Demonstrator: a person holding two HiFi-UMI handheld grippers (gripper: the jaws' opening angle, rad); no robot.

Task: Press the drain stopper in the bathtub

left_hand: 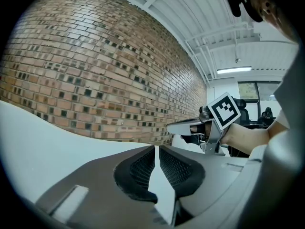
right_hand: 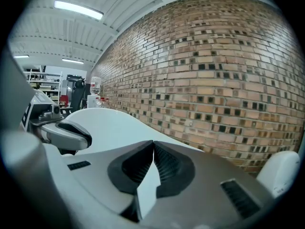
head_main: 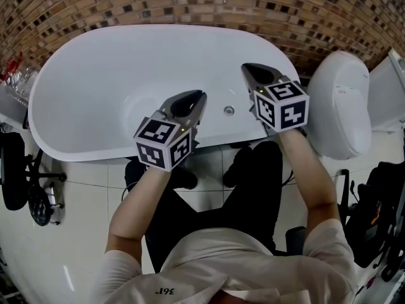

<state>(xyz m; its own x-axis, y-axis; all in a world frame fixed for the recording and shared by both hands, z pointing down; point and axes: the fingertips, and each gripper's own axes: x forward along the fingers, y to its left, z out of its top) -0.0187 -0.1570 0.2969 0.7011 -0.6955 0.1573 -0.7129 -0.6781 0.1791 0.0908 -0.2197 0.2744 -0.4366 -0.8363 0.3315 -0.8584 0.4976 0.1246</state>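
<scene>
A white oval bathtub (head_main: 88, 152) stands against a brick wall. On its near inner side sits a small round metal drain stopper (head_main: 228, 111). My left gripper (head_main: 199, 95) hovers over the tub's near edge, left of the stopper, jaws shut and empty. My right gripper (head_main: 246, 68) is held above the tub, right of the stopper and further in, also shut with nothing in it. In the left gripper view the shut left gripper (left_hand: 156, 148) points over the tub (left_hand: 38, 137) at the wall, with the right gripper (left_hand: 190, 127) beside it. The right gripper view shows the shut right gripper (right_hand: 153, 142) above the tub (right_hand: 109, 123).
A mosaic brick wall (head_main: 190, 2) runs behind the tub. A white toilet (head_main: 342, 106) stands at the right, close to the tub's end. A black office chair (head_main: 16, 170) is at the left, dark gear (head_main: 380, 214) at the right. The person's legs stand against the tub's near side.
</scene>
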